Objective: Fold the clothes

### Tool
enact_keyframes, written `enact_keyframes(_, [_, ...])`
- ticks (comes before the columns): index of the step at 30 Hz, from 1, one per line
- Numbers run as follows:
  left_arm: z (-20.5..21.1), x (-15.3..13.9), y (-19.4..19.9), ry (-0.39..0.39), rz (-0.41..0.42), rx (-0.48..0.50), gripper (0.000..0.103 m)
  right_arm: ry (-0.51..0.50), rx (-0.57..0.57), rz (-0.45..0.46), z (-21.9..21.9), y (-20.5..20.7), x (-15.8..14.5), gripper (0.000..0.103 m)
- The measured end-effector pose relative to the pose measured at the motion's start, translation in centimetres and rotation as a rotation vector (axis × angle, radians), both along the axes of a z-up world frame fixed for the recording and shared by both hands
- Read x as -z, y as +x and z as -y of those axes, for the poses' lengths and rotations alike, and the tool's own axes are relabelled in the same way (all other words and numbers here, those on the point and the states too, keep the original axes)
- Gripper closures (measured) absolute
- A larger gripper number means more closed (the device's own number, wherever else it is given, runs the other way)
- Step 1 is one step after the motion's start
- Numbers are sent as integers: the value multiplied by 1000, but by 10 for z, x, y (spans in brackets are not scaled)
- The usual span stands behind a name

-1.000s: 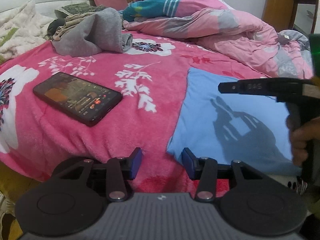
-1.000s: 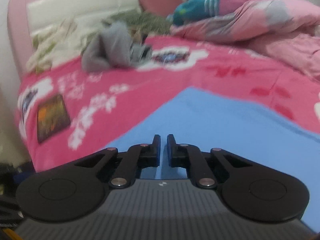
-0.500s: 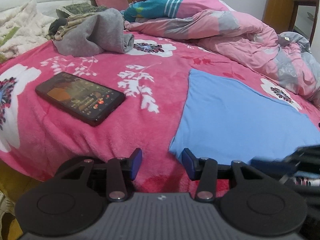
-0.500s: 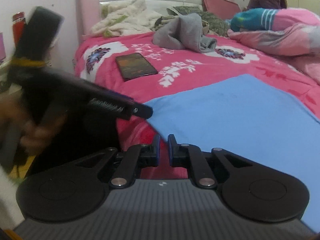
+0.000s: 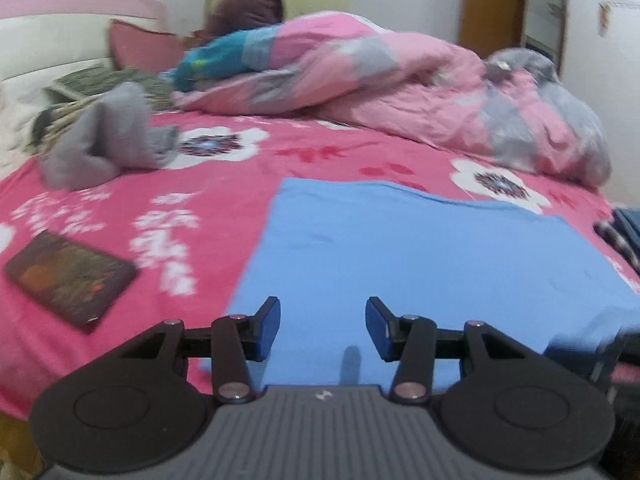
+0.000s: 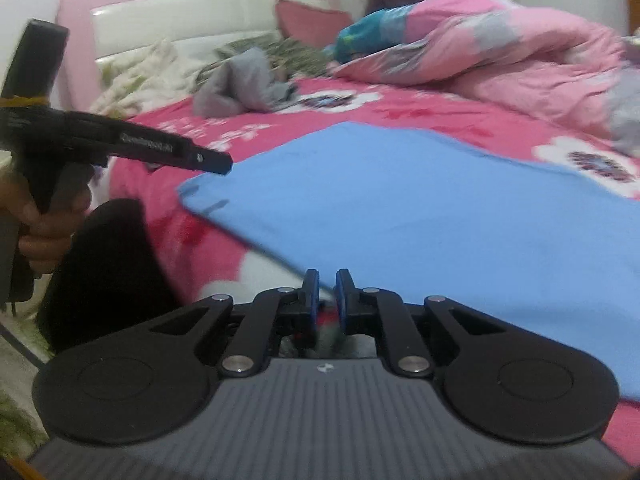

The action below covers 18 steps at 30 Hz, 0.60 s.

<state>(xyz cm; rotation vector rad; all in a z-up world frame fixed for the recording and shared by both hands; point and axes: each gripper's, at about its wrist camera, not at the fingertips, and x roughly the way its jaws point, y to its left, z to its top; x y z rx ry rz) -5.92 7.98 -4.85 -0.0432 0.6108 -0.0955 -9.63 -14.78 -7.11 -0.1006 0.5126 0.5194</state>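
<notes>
Blue cloth (image 5: pixel 420 248), flat and rectangular, spread on the pink flowered bedspread (image 5: pixel 224 184).
Beyond the cloth lies a rumpled pink quilt (image 5: pixel 400 88); left of the cloth sit a grey bundled garment (image 5: pixel 108 136) and a dark phone (image 5: pixel 68 280). Left gripper (image 5: pixel 322 328) hovers at the cloth's near edge, jaws apart and empty. Right gripper (image 6: pixel 327 290), jaws nearly together, holds nothing.
</notes>
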Motion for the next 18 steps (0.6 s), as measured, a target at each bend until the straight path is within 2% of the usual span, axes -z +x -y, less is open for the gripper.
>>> enact_keyframes(4, [18,13,14,53,-48,34,54,42,187,32,45,18,-6,94])
enact_keyframes(7, [22,19,14,79,-62,31,51,22,292,29,75,19,9,95])
enact_keyframes(9, [22,20,14,86,-69,29,48,41,310,12,92,4,20,95])
enact_keyframes(13, [20,20,16,79,-81,23,45,56,364,-6,111,-25,16,94])
enact_keyframes(18, [22,18,17,96,-88,14,41,42,428,76,124,-16,-2,93])
